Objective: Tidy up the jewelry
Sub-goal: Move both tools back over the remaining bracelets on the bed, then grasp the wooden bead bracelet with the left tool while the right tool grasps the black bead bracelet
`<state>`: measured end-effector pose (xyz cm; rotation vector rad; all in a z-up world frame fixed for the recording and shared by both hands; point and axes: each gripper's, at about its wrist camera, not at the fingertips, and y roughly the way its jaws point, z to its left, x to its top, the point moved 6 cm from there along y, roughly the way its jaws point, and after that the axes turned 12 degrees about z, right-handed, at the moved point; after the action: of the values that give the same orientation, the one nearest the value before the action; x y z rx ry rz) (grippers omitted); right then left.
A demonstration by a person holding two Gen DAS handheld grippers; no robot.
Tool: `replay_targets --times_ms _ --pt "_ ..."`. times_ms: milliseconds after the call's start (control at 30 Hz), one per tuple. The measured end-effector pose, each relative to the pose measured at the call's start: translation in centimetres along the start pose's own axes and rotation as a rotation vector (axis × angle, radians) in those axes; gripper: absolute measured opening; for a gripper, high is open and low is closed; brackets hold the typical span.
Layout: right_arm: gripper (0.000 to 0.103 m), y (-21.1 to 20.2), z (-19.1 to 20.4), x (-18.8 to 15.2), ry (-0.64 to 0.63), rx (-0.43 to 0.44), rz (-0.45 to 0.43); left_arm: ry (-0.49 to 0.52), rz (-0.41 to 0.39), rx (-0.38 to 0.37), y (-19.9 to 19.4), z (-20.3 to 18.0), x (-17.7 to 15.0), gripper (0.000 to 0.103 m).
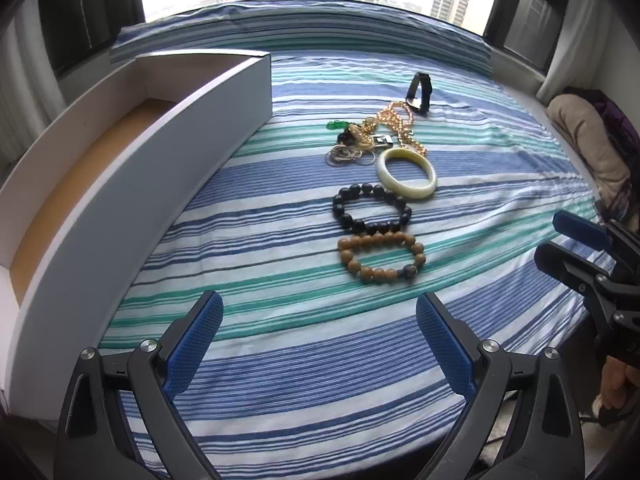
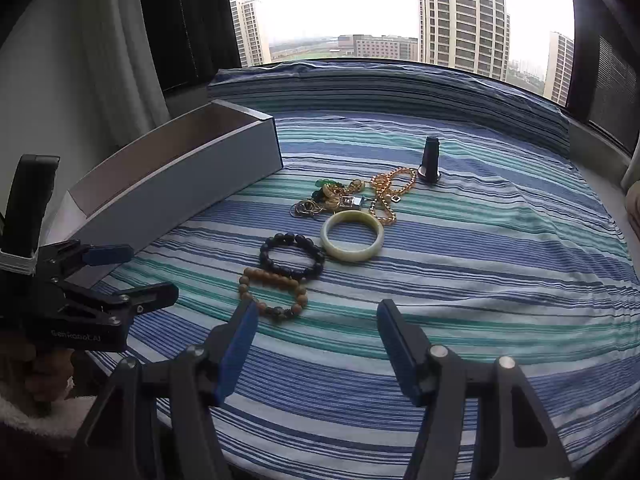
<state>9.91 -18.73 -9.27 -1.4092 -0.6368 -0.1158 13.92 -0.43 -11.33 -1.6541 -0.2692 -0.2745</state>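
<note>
The jewelry lies in one loose line down the middle of the striped bedcover, which keeps every piece in reach of both your grippers. Nearest you is the tan wooden bead bracelet, its far edge touching the black bead bracelet; just beyond that sits the pale jade bangle, lying flat. Behind the bangle, a tangle of small pieces is heaped together: the gold chain, thin wire rings, a green stone piece and a small metal clasp; individual items in this heap are hard to separate by eye. A black watch stands on edge at the far end. The open white box lies along the left of the line, long side parallel to it, and appears empty, so it is judged to be the destination and no piece has been stored yet. Your left gripper hangs above the cover with its jaws wide apart and nothing between them. Your right gripper is likewise spread, holding nothing, and points toward the tan bracelet. Both grippers sit short of the jewelry, apart from every piece. Judged from this layout, start with the near bracelets, since they lie separate and flat.
</note>
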Motion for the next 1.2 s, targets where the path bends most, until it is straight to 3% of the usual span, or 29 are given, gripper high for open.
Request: replay_targets --times_ms 633,967,1100,1200 --pt "0.063 0.8 0.2 -1.0 0.015 0.049 0.020 -0.036 0.073 -0.021 3.0 0.0 0.9 0.097" --pt "0.063 1.1 -0.7 -1.3 0.043 0.058 0.038 -0.005 0.099 -0.029 6.6 -0.9 3.8 0.097" --pt "0.063 1.2 -1.3 -1.4 0.060 0.059 0.042 0.024 0.130 0.004 9.2 -1.4 4.4 0.097" --pt "0.063 1.1 -1.5 -1.3 0.066 0.061 0.041 0.036 0.156 0.046 10.9 -1.6 4.4 0.088"
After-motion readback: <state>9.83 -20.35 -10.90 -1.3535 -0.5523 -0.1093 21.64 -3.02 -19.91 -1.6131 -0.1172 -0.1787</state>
